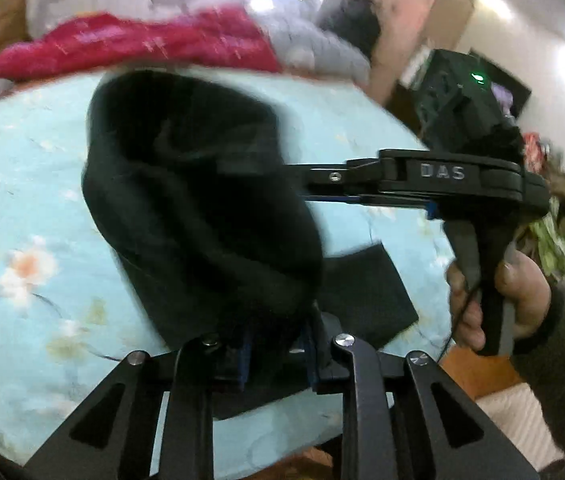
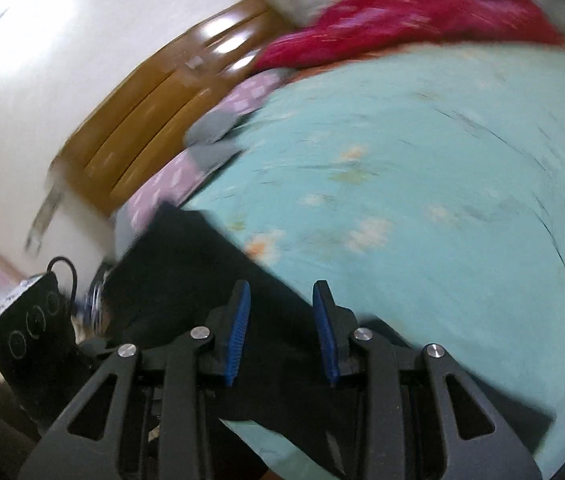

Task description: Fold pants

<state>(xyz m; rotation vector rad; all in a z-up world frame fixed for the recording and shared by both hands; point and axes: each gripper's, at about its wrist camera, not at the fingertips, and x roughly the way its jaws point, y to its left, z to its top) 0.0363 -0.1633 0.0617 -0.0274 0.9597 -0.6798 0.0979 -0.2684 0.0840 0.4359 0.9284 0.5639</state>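
The black pants (image 1: 186, 184) hang bunched above a light blue flowered bedsheet (image 1: 22, 200), with one flat part still lying on it. My left gripper (image 1: 276, 344) is shut on a fold of the cloth at the bottom of its view. From the right, my right gripper (image 1: 228, 168) reaches in sideways, its tips buried in the upper edge of the pants, and a hand (image 1: 522, 292) holds its handle. In the right wrist view the blue pads of the right gripper (image 2: 282, 320) stand a little apart with the black pants (image 2: 186, 272) bunched between them. Both views are blurred.
A red blanket (image 1: 142, 44) is heaped at the far side of the bed, and a brown wooden headboard (image 2: 142, 120) stands against the white wall. Beside the bed are a pile of mixed clothes (image 1: 558, 240) and wooden floor (image 1: 478, 376).
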